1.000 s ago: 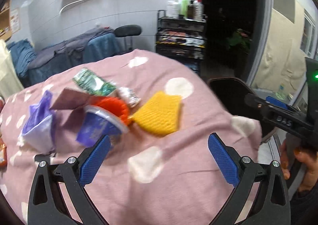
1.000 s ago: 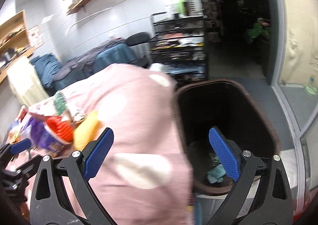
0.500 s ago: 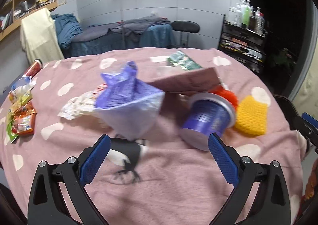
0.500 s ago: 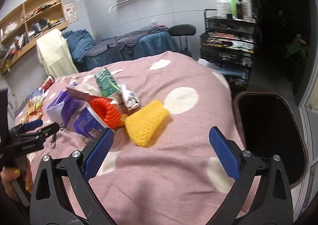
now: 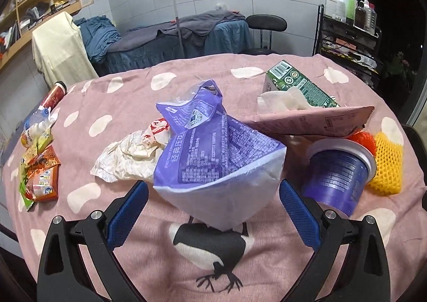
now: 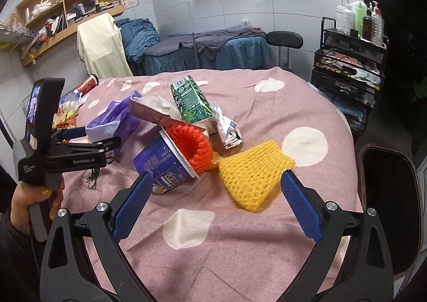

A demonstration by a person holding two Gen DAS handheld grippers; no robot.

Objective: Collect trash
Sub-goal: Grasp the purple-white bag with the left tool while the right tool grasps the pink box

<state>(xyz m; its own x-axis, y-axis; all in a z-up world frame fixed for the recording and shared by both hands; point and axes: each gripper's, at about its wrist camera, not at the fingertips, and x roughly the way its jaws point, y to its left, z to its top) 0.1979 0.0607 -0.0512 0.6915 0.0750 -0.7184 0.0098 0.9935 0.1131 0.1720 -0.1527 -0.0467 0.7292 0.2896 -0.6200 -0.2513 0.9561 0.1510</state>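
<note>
Purple snack bag (image 5: 218,158) stands between the spread, just-narrowing jaws of the left gripper (image 5: 213,207) at twelve o'clock on the pink bench (image 5: 347,262), pads not yet touching, lined up for pinching.

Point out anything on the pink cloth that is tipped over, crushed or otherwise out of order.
The purple cup lies on its side with an orange foam net stuffed in its mouth. A pink wrapper lies slanted across the pile, over the cup. The green carton lies tipped over, and crumpled paper sits beside the purple bag.
</note>
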